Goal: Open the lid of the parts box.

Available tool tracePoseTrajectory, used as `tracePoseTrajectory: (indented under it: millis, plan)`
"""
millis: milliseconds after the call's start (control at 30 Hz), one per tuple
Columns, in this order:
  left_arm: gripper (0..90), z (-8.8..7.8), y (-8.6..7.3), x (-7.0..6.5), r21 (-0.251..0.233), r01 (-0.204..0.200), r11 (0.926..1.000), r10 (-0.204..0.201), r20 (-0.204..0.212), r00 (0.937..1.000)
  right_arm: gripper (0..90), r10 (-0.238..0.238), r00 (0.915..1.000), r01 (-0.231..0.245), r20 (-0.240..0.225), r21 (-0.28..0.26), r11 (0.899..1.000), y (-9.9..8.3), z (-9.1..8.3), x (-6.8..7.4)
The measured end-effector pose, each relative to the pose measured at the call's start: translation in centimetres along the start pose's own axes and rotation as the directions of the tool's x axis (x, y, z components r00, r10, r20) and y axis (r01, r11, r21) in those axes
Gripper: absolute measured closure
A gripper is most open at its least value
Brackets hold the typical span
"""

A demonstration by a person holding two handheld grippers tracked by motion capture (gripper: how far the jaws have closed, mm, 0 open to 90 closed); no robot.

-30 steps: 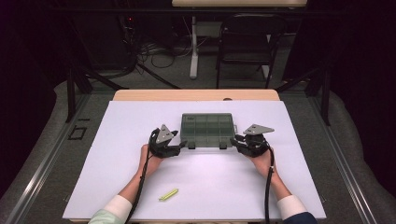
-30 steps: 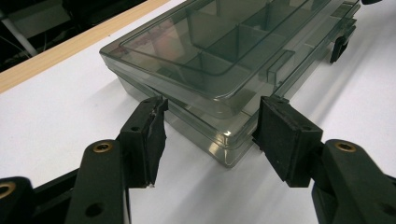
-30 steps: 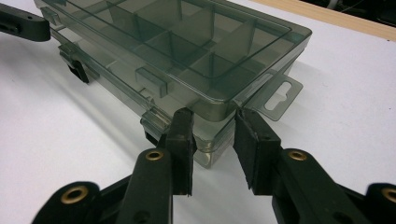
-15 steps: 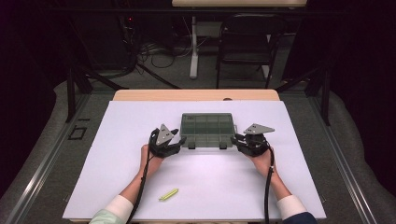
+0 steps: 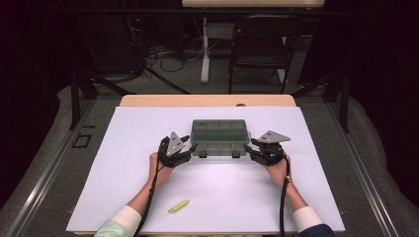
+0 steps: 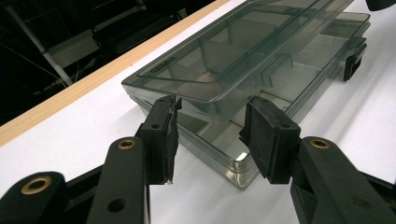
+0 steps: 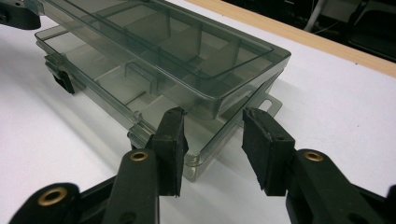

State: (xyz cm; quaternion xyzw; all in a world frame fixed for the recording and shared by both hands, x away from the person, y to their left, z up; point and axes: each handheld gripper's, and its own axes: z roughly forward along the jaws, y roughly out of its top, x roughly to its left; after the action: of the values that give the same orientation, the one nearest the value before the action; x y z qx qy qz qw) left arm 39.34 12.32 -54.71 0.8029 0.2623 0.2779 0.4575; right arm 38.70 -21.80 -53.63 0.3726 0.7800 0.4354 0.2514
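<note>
At mid-table [image 5: 148,197] | clear compartment box [image 5: 219,136] lay flat, lid [image 6: 243,42] raised slightly | left gripper [image 6: 212,135] at its left corner, jaws apart astride the corner (just been closing), pads not pressing | right gripper [image 7: 212,140] at right corner, jaws apart, just been opening | yellow-green stick [image 5: 178,205] lay well apart near the front edge

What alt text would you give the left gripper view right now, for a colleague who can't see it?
The left gripper's two black jaws straddle the near corner of a smoky transparent plastic compartment box, whose lid is lifted slightly off its base. The box sits on a white table surface with a light wooden edge strip behind it.
</note>
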Motion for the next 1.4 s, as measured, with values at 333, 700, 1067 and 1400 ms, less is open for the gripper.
tracePoseTrajectory:
  millis: [333, 700, 1067, 1400]
  plan:
    - [53.6, 0.2, 0.4, 0.2, -0.007, -0.009, 0.9999, 0.009, 0.005, 0.9999, 55.3, -0.051, 0.9980, 0.052, 0.036, -0.016, 0.999, 0.6, -0.1, 0.3]
    - [58.9, 0.0, 1.7, 1.1, -0.012, -0.034, 0.9993, 0.034, -0.006, 0.9994, 59.6, -0.078, 0.9952, 0.080, 0.058, -0.029, 0.996, 1.6, 0.0, -0.1]
    - [60.7, 0.3, 2.8, 2.2, -0.020, -0.022, 0.9995, 0.022, 0.001, 0.9998, 64.0, -0.077, 0.9938, 0.081, 0.080, -0.054, 0.995, 2.9, 0.3, -0.8]
    - [65.7, 0.4, 3.5, 2.8, -0.023, -0.024, 0.9994, 0.024, -0.005, 0.9997, 69.4, -0.072, 0.9939, 0.078, 0.084, -0.062, 0.995, 3.7, 1.0, -1.1]
